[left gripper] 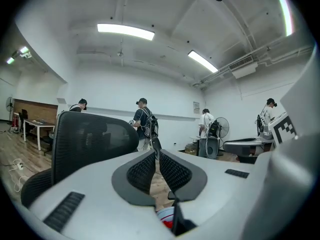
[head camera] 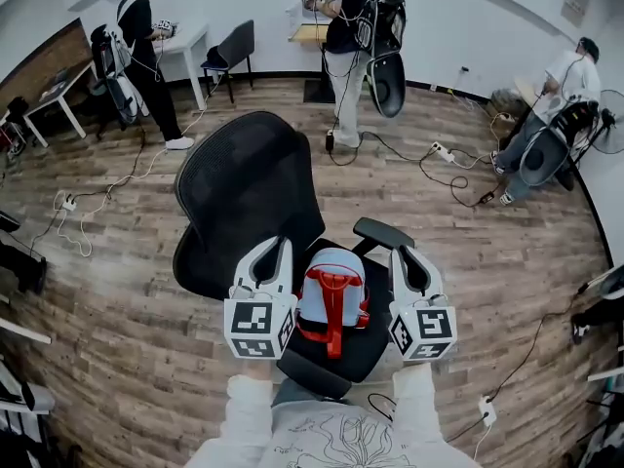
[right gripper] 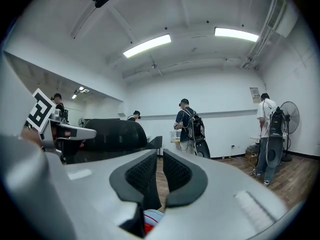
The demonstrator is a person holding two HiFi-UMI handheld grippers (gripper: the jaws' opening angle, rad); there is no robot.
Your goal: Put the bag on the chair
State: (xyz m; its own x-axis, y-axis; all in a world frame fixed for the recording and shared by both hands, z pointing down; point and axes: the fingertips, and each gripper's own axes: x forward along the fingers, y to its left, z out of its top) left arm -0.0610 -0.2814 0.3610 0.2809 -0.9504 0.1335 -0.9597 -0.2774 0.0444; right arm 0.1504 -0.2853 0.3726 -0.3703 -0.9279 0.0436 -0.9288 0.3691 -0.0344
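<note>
wood floor [head camera: 127, 349] under a black chair [head camera: 244, 188]; blue bag [head camera: 331, 291] on its seat.

Left gripper [head camera: 274, 249] closed, right gripper [head camera: 410, 257] fingers [right gripper: 141, 171] barely apart, both level.

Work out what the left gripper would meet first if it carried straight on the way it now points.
Likely the right edge of the chair backrest, just left of the line of the left gripper; depth is unclear. Past that, the way looks free to a distant person.
</note>
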